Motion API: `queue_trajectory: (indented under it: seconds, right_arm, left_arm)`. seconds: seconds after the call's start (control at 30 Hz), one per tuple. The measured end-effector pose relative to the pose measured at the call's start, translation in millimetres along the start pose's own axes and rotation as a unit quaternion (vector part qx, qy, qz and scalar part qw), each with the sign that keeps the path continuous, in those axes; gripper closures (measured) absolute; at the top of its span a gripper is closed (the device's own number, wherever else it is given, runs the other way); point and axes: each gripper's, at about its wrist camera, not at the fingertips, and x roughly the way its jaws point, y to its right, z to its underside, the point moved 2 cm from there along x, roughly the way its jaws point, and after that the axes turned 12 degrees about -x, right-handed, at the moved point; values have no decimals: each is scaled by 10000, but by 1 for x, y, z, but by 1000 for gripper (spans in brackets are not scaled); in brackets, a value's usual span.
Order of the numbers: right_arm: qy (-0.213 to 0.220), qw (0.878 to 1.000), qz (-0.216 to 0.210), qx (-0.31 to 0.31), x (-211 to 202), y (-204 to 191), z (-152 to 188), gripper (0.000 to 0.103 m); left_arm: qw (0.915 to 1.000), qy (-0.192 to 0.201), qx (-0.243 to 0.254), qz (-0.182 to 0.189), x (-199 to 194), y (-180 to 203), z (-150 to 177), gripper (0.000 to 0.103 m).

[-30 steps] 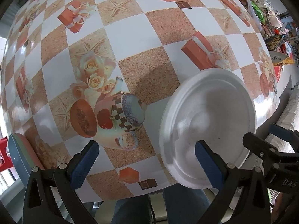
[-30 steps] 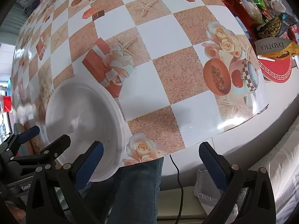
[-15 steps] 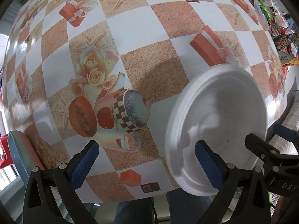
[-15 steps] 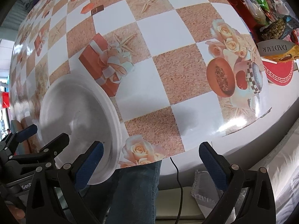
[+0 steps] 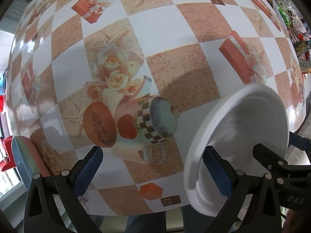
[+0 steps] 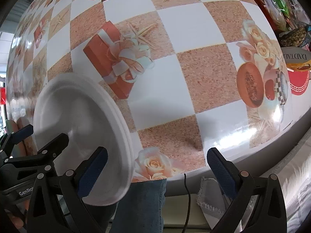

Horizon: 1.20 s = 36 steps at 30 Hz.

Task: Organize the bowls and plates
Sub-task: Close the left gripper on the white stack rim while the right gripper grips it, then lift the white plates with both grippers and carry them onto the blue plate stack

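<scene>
Nearest me, my left gripper [image 5: 153, 167] has its jaws wide apart, gripping nothing; my right gripper [image 6: 157, 167] is spread the same. Between them, at the near edge of the checkered vinyl-covered surface [image 5: 165, 44], stands one round white foam plate [image 5: 250, 128], tilted up on edge. It lies right of the left jaws and left of the right jaws, roughly equally close. No bowl shows. Far right: snack packets [image 6: 295, 58].
</scene>
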Motion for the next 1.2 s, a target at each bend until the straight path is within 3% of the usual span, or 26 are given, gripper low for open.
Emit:
queue_trajectory:
  seconds: [0.4, 0.83, 0.97, 1.1, 1.2]
  right_arm:
    - [-111, 9996, -221, 109, 13, -37, -7, 0]
    - [2, 9997, -77, 232, 10, -57, 7, 1]
    - [-15, 9996, -197, 183, 14, -47, 4, 23]
    - [32, 9996, -260, 109, 12, -54, 5, 29]
    - [106, 9992, -386, -50, 8, -65, 2, 54]
  left_arm:
    - [9999, -11, -128, 89, 2, -52, -4, 0]
    - [9991, -115, 96, 401, 5, -59, -10, 4]
    - [9980, -201, 181, 576, 7, -57, -11, 18]
    - [9965, -220, 244, 773, 6, -54, -10, 35]
    - [9951, -232, 329, 905, 2, -51, -7, 46]
